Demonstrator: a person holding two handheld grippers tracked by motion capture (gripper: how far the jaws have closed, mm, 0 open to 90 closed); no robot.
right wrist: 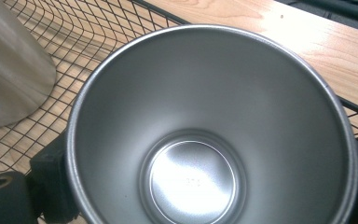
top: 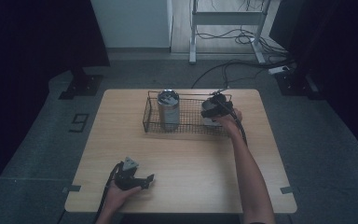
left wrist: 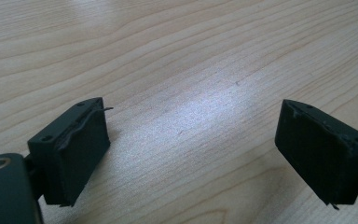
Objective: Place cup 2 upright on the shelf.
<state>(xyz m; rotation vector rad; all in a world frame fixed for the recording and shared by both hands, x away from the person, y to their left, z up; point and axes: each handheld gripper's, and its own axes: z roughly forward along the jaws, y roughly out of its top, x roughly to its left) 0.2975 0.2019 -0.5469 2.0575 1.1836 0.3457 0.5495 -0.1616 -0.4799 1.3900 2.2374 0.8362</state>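
A wire basket (top: 191, 132) stands at the back middle of the wooden table (top: 186, 158). At the basket's right end my right gripper (top: 213, 109) is shut on an open steel cup (top: 208, 121). In the right gripper view the cup (right wrist: 205, 116) shows its bare inside, with a black jaw pressed to each side of my right gripper (right wrist: 208, 184). I cannot tell whether the cup touches the basket mesh (right wrist: 51, 28). My left gripper (top: 148, 181) lies near the table's front left, open. In its own view my left gripper (left wrist: 193, 140) has only bare wood between its jaws.
A taller steel tumbler (top: 168, 109) with a lid stands upright in the basket's left part, and its side (right wrist: 9, 70) shows left of the cup. Cables and desk legs (top: 193, 42) lie on the floor beyond the table.
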